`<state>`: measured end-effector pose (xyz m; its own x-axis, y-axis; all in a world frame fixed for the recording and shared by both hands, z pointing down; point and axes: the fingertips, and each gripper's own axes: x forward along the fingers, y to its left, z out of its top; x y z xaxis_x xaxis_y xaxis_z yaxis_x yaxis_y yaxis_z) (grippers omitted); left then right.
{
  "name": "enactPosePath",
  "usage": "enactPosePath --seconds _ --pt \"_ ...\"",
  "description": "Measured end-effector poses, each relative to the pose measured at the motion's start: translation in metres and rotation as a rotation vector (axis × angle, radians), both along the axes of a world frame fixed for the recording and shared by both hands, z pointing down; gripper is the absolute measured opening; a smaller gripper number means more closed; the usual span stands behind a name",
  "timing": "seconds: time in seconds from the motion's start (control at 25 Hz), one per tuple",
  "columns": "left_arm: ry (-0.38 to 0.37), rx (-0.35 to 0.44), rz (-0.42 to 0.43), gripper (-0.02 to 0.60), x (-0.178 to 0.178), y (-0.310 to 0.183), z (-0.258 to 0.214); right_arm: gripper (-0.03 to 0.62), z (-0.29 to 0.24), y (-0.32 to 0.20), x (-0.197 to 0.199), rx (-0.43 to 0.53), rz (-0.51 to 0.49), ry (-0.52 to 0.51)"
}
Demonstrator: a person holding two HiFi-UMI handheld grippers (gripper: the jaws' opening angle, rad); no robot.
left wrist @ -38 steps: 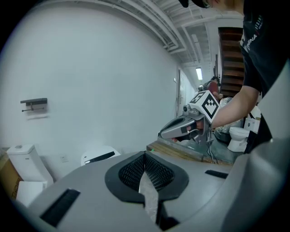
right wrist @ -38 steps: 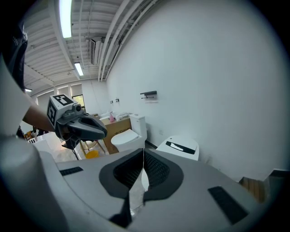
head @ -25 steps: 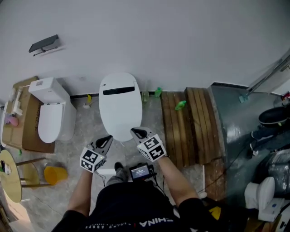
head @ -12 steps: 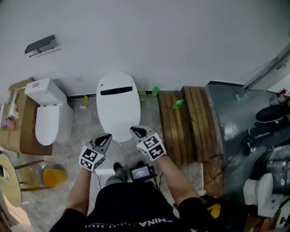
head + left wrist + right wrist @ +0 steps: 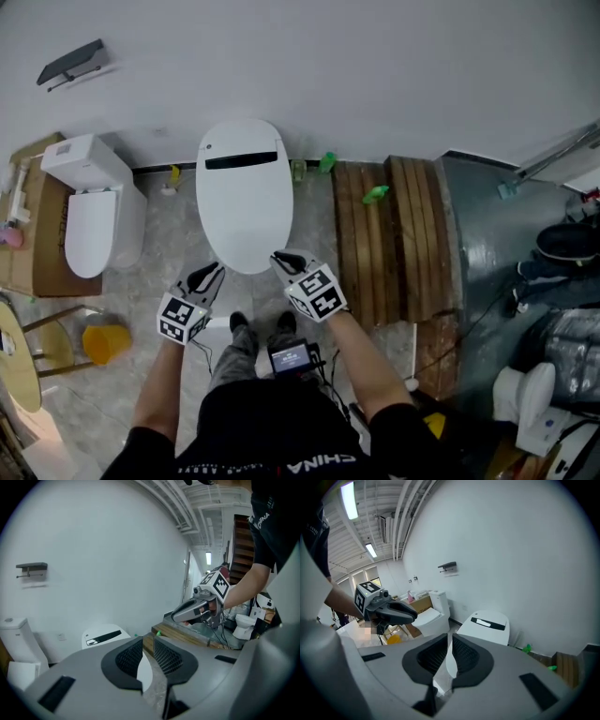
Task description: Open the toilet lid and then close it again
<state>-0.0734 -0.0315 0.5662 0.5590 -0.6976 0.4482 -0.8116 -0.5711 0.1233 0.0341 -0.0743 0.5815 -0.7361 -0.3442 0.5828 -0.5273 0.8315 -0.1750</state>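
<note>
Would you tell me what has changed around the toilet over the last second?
The left gripper and right gripper came down closer to the front edge of the toilet lid. The left one's jaws have just been opening slightly, nothing between them; the right one's stay shut. The lid is still closed.

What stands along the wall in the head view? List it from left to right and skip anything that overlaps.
small toilet → yellow bottle → toilet with closed lid → wooden planks → grey platform
</note>
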Motion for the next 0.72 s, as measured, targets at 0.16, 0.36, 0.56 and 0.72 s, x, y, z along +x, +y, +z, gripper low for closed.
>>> enactPosePath --seconds 0.16,0.36,0.56,0.72 --pt "0.028 -0.076 0.003 0.120 0.000 -0.005 0.039 0.025 0.037 -0.002 -0.004 -0.070 -0.006 0.010" --pt "0.028 -0.163 -0.030 0.164 -0.007 -0.009 0.099 0.091 0.104 -0.001 -0.003 -0.149 0.007 0.043" --pt "0.026 -0.246 -0.076 0.199 -0.015 -0.017 0.169 0.140 0.172 -0.006 -0.002 -0.227 0.053 0.059" --pt "0.028 -0.341 -0.122 0.231 -0.025 -0.019 0.229 0.167 0.233 -0.014 0.004 -0.301 0.107 0.081"
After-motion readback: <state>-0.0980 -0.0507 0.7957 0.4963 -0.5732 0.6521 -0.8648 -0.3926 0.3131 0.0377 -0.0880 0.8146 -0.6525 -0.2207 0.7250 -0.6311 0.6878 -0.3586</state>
